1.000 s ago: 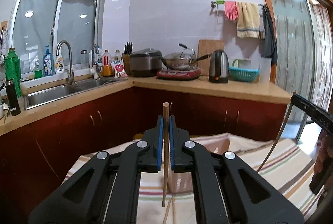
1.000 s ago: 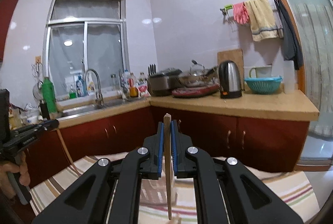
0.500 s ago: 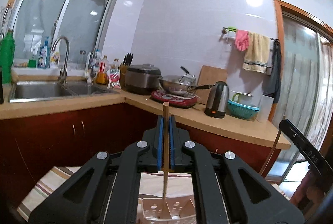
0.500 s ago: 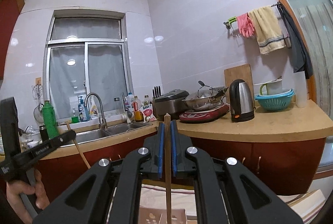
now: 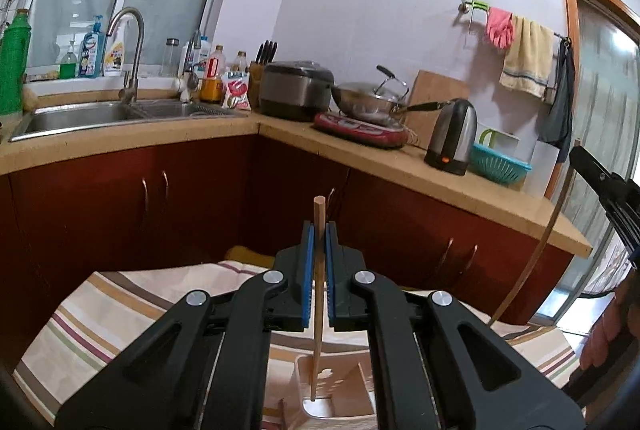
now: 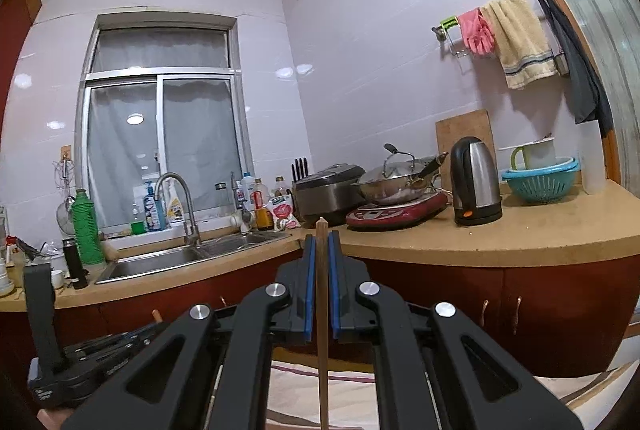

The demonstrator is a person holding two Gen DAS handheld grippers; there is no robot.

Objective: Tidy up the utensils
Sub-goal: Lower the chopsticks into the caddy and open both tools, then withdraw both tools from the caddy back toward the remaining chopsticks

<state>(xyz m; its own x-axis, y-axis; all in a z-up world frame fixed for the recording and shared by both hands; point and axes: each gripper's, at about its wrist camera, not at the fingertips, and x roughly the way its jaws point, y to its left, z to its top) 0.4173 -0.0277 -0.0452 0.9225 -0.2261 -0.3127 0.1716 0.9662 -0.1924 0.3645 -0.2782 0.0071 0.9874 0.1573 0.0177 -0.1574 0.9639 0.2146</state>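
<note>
My left gripper [image 5: 317,234] is shut on a light wooden chopstick [image 5: 318,294] held upright; its lower tip reaches down into a white utensil holder [image 5: 320,390] on the striped tablecloth [image 5: 100,314]. My right gripper [image 6: 320,244] is shut on a darker wooden chopstick [image 6: 322,330], also upright, above the cloth. The right gripper and its chopstick [image 5: 532,254] show at the right edge of the left wrist view. The left gripper's body [image 6: 80,370] shows at lower left in the right wrist view.
An L-shaped counter [image 5: 400,166] over red cabinets [image 5: 120,206] runs behind the table, with a sink [image 5: 80,114], bottles, a rice cooker [image 5: 296,90], a wok on a hob [image 5: 368,110], a kettle [image 5: 452,138] and a teal colander [image 5: 500,166].
The left gripper has lowered and tilted down, its chopstick tip now inside the white holder. The right gripper has risen, so its view shows more wall and ceiling. Both stay shut.
</note>
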